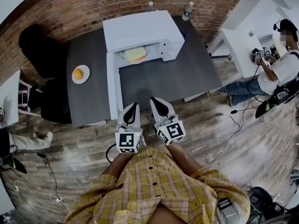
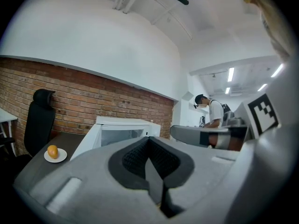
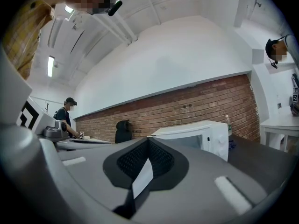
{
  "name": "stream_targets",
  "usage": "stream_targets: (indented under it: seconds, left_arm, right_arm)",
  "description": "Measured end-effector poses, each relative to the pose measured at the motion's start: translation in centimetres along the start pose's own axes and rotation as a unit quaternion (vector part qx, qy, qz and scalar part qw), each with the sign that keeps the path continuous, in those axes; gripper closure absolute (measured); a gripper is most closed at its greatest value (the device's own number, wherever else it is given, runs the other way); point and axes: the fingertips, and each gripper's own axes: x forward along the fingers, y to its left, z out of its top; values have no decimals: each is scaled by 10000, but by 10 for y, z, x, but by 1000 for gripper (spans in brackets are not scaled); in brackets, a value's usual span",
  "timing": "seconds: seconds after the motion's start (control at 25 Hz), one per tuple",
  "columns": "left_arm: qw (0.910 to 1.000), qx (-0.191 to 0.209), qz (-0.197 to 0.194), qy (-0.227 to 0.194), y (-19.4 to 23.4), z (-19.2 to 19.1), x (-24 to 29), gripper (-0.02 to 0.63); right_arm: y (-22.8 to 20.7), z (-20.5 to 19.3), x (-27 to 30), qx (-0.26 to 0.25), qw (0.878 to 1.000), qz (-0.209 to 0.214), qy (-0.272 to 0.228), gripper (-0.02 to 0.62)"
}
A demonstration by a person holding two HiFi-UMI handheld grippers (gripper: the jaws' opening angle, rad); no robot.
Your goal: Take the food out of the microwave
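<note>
Bright, even indoor light is seen throughout, and only soft shadows are cast. Strong fisheye warp and black vignetted corners are noted in all three views. Ceiling strip lights (image 2: 230,74) are blown out. The left hand-held gripper (image 2: 149,141) and right hand-held gripper (image 3: 148,143) are rendered slightly soft up close. The brick wall (image 3: 196,107) is kept fairly sharp.

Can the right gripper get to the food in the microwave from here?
Probably yes: the door stands open, only bare table lies between right gripper and food; its shut jaws must open first.
</note>
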Motion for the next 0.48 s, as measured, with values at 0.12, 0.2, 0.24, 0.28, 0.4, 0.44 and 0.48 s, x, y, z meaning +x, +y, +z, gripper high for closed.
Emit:
stream_targets:
  seconds: [0.12,0.2,0.24,0.28,0.4,0.44,0.48]
  left_arm:
    - [10000,-47,-63,-28,6,3,10,607]
    - [9999,-67,-109,-49,7,4,14,607]
    - [9999,-70,-130,-55,7,4,17,607]
    - [9999,-70,-144,-55,7,4,19,607]
    - [9999,-60,-127,-41,8,4,25,607]
    - [9999,-65,-107,-42,9,4,26,607]
    - [9999,-74,-85,-40,9,5,28,607]
  right_arm:
    - [-3,1,13,-18,10000,-14,18,595]
    - [-4,1,17,-42,10000,-26,26,595]
    - [-5,1,18,-54,10000,-29,30,595]
    - [-6,1,19,-60,10000,-28,34,595]
    - [-12,0,23,-45,10000,-22,36,595]
    - [-14,1,25,-39,10000,-21,32,595]
    - [-16,1,26,-37,10000,-16,33,595]
